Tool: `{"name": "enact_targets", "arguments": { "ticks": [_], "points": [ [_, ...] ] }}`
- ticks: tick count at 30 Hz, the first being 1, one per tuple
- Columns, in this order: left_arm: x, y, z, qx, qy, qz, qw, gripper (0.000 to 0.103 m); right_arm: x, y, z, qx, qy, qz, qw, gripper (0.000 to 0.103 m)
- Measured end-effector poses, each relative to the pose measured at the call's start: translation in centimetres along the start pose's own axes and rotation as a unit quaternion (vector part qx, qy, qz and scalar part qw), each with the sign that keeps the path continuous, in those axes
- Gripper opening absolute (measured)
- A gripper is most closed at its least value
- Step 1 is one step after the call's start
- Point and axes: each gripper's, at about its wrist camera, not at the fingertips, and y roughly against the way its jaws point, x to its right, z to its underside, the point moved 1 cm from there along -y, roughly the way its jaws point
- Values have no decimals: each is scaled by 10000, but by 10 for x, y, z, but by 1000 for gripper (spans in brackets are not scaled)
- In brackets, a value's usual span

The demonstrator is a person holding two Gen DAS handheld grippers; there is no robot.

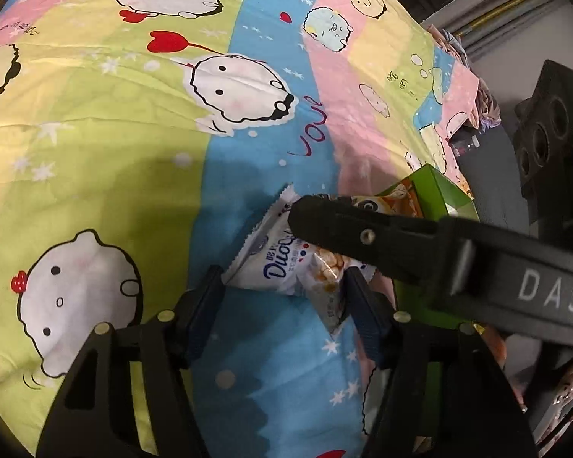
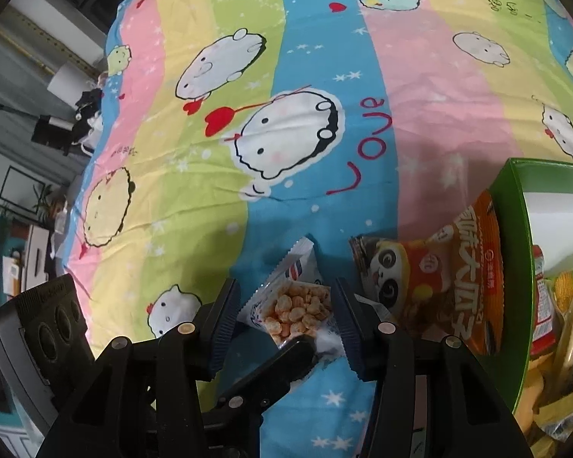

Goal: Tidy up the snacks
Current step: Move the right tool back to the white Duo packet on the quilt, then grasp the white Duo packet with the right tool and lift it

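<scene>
The red handwritten word "LOVE" is showing on the blue stripe of the pastel cartoon-print bedsheet (image 2: 363, 145), well ahead of the right tool (image 2: 284, 316). Blue lettering "Duo" is showing on the small white plastic snack packet (image 1: 271, 263) lying between the left tool's (image 1: 284, 297) jaws. White letters "DAS" are showing on the black arm of the other tool (image 1: 550, 290), to the right. Chinese characters are running down the orange panda-printed snack bag (image 2: 458, 267), unreadable to me.

Surface: bedsheet (image 2: 195, 122) spread under all items.
Packets: white packet (image 1: 265, 257) and clear packet (image 2: 300, 311) lie on the bedsheet, overlapping, between both grippers' fingers.
Box: box (image 2: 510, 206) stands on the bedsheet, right of the packets.
Panda packet: panda packet (image 2: 435, 267) leans over the box's left wall, between box and packets.
Box contents: further packets inside.
</scene>
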Motion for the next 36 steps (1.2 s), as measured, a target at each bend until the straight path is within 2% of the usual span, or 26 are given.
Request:
{"name": "enact_targets", "arguments": {
  "ticks": [4, 10, 14, 16, 19, 21, 22, 24, 27, 30, 33, 36],
  "points": [
    [3, 2, 5, -41, -104, -144, 9998, 63, -1, -4, 5, -67, -50, -15, 10000, 52],
    [-5, 23, 15, -41, -128, -259, 9996, 63, -5, 4, 33, -213, -257, -689, 9971, 52],
    [-9, 39, 24, -98, -321, -390, 9987, 64, -16, 5, 49, -326, -244, -894, 9952, 52],
    [-10, 43, 26, -61, -341, -433, 9985, 62, -24, 10, 52, -290, -115, -841, 9960, 52],
    [-12, 51, 26, -5, -286, -507, 9983, 64, -30, 22, 49, 28, 39, -493, 9988, 53],
    [-10, 53, 26, 45, -238, -440, 9987, 65, -29, 27, 42, 131, 33, -385, 9992, 59],
    [-10, 53, 26, 41, -222, -405, 9989, 66, -28, 26, 39, 109, -6, -411, 9991, 65],
    [-7, 50, 27, -23, -233, -435, 9988, 68, -25, 20, 36, 37, -7, -505, 9987, 68],
    [-5, 42, 30, -155, -258, -492, 9983, 68, -20, 2, 37, -233, -81, -545, 9982, 68],
    [-5, 34, 34, -301, -228, -364, 9986, 68, -20, -14, 44, -420, -62, -582, 9974, 68],
    [-5, 23, 39, -479, -134, -160, 9986, 66, -20, -28, 52, -655, -80, -682, 9955, 67],
    [-1, 20, 45, -472, -259, -54, 9985, 48, -19, -32, 60, -577, -49, -682, 9960, 55]
  ]
}}
